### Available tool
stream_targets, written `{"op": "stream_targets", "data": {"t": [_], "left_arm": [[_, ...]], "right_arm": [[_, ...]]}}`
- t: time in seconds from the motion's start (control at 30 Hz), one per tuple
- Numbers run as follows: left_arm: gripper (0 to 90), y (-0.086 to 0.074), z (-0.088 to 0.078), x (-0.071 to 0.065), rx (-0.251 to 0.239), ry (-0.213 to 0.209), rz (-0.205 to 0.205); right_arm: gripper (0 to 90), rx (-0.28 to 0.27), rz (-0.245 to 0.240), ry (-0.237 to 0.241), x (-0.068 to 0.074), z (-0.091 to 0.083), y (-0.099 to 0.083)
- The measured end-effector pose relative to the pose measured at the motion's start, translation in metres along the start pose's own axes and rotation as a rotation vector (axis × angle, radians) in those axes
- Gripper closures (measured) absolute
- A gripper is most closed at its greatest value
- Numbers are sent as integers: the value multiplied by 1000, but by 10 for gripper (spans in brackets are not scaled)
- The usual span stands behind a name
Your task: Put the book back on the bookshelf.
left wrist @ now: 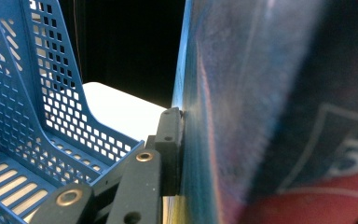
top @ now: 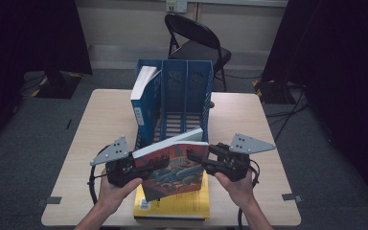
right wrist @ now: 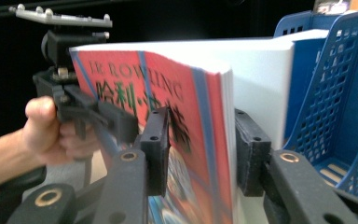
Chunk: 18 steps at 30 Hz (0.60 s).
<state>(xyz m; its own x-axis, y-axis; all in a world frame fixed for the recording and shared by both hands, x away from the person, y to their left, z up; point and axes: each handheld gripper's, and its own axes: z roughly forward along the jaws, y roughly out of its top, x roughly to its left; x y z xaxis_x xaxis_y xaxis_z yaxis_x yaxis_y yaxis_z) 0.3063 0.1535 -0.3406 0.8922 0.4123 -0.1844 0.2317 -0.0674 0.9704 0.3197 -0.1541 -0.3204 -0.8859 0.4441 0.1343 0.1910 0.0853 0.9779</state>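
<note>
A thick paperback with a red and blue cover hangs tilted over the table's front, spanned between both grippers. My left gripper is shut on its left end; in the left gripper view one pad presses flat on the cover and the other jaw is hidden behind the book. My right gripper is at the book's right end. In the right gripper view its jaws straddle the book with a thin gap at the page side, so it stands open. The left gripper shows beyond.
A blue three-slot file rack stands on the wooden table just behind the held book, with a white-edged blue book in its left slot. A yellow book lies flat at the front edge. A black folding chair stands past the table.
</note>
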Motion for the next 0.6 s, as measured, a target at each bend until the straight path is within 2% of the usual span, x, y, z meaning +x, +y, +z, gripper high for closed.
{"op": "stream_targets", "data": {"t": [0.03, 0.1, 0.2, 0.27, 0.33, 0.37, 0.43, 0.47, 0.5, 0.53, 0.6], "left_arm": [[711, 0, 0, 0, 1, 1, -1], [711, -1, 0, -1, -6, 17, -4], [711, 0, -1, -3, 4, 23, 0], [711, 0, -1, -4, 5, 33, -6], [711, 1, -1, -5, 11, 39, -6], [708, 1, -1, -4, 9, 34, -13], [705, 1, -1, -4, 15, 26, -19], [705, 1, -2, -4, 16, 26, -17], [706, 2, -2, -3, 18, 33, -10], [709, 2, -3, -2, 7, 33, -7], [713, 2, -4, 2, -3, 33, -20]], "right_arm": [[610, 1, 9, 2, -3, -2, -1], [589, 13, 34, -44, -15, -7, -8], [552, 27, 52, -55, -21, -7, -13], [530, 54, 75, -38, -28, -5, -24], [522, 63, 77, -36, -29, -3, -26], [521, 71, 89, -8, -31, 0, -30], [516, 76, 90, 1, -32, 2, -30], [481, 69, 110, 17, -31, 4, -30], [487, 73, 114, 9, -31, 6, -29], [517, 77, 92, -9, -29, 8, -25], [532, 69, 91, -14, -29, 9, -24]]}}
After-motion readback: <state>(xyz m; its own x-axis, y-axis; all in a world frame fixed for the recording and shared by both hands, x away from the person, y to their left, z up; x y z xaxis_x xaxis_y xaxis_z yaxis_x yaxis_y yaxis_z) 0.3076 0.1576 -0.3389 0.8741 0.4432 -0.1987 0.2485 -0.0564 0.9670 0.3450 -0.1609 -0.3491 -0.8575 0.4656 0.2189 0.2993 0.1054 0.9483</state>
